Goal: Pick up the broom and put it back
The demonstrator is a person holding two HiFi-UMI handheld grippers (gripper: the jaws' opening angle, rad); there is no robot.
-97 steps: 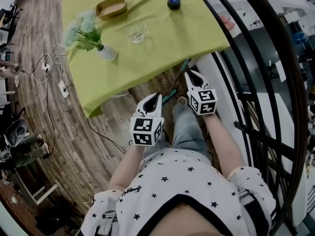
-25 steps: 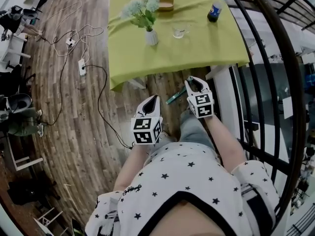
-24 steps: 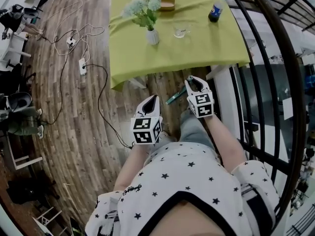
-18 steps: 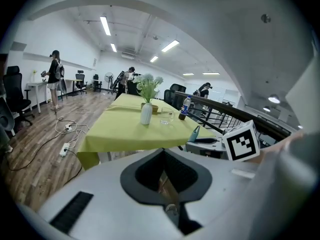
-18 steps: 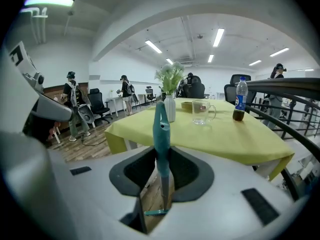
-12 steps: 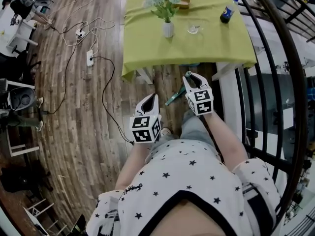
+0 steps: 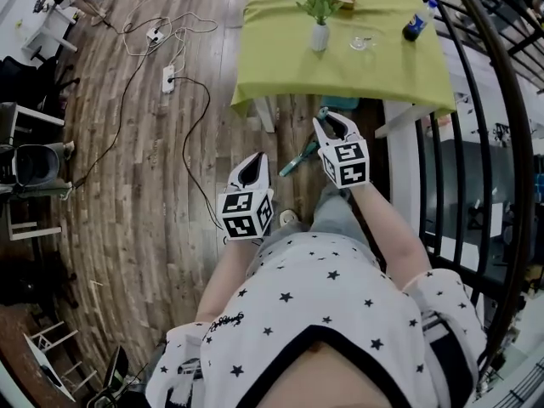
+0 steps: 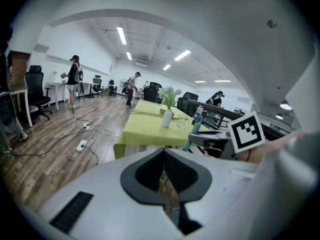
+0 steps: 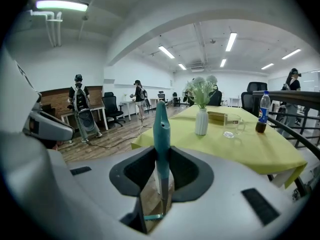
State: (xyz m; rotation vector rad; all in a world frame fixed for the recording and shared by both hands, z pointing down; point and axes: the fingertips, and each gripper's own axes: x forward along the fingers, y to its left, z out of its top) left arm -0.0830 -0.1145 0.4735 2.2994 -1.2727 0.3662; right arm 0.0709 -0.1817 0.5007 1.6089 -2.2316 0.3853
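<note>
Broom [image 7: 297,156] is in the right gripper [image 7: 331,126] here: its jaws are clamped on the teal handle [image 9: 161,126] just below the top end. In the right gripper view that handle stands straight up between them, with the tip poking out ahead toward the green tabletop [image 9: 260,151]. From the head view the long axis runs on a slant, from the tip at the right jaws down and back toward the floor [image 7: 170,185] between the two grippers (the brush end is hidden behind the person's leg [image 7: 336,215], can't see it). The left gripper [image 7: 252,163] hangs just beside the handle on its left side, jaws pinched together on nothing. What matters for putting it back, I'd guess: all the weight trails below and behind the right jaws, so the right hand does the steering. The left is near enough to catch the handle lower down if it swings.
</note>
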